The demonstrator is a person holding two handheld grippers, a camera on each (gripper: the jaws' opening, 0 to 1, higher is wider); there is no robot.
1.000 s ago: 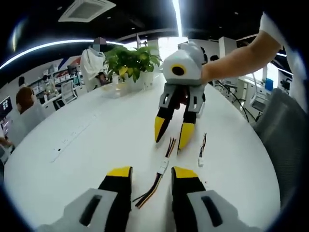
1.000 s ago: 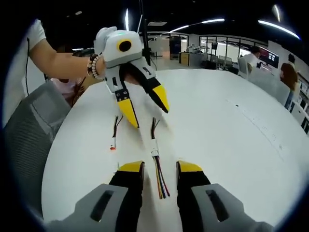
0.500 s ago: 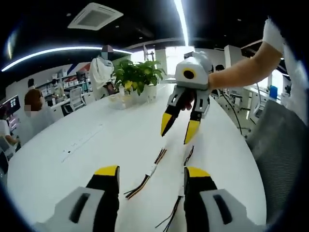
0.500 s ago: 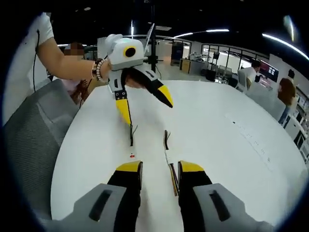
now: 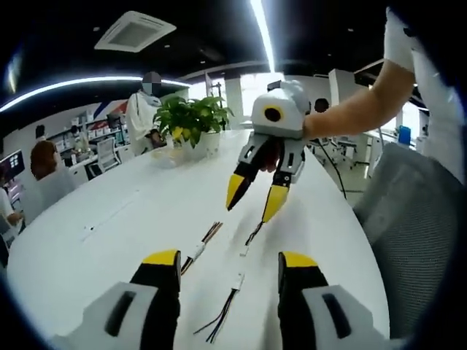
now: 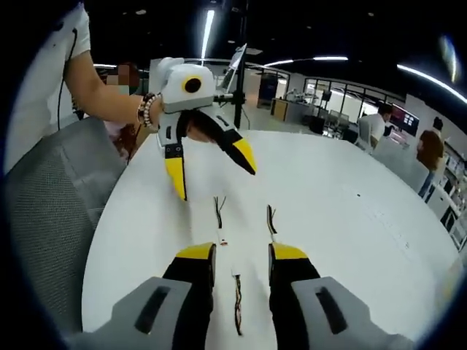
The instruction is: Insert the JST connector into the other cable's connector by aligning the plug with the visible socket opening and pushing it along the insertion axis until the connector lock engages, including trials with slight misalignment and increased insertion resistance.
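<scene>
Cables are all just lying loose on the white table right now, nothing picked up yet. From the left gripper view I count a striped multicolour lead with a pale connector body, a thin dark lead just beside it, and another short one lying between that gripper's own jaws, nearest the camera. Left gripper has its jaws wide apart with nothing in them, and the right gripper hovers over the far ends of those leads, jaws spread and empty too. Same story in the right gripper view: right gripper gaping, left gripper hanging above the table, gaping as well. Can't honestly tell plug from socket at this size, the housings are tiny. If I were doing it, I'd grab each lead right behind its housing rather than on the wires, so the connector doesn't flop when pushed. Then line the plug up square with the socket mouth before pushing, and if it binds, back off and re-square instead of forcing it. Potted plant sits way off past the leads, so no obstruction.
</scene>
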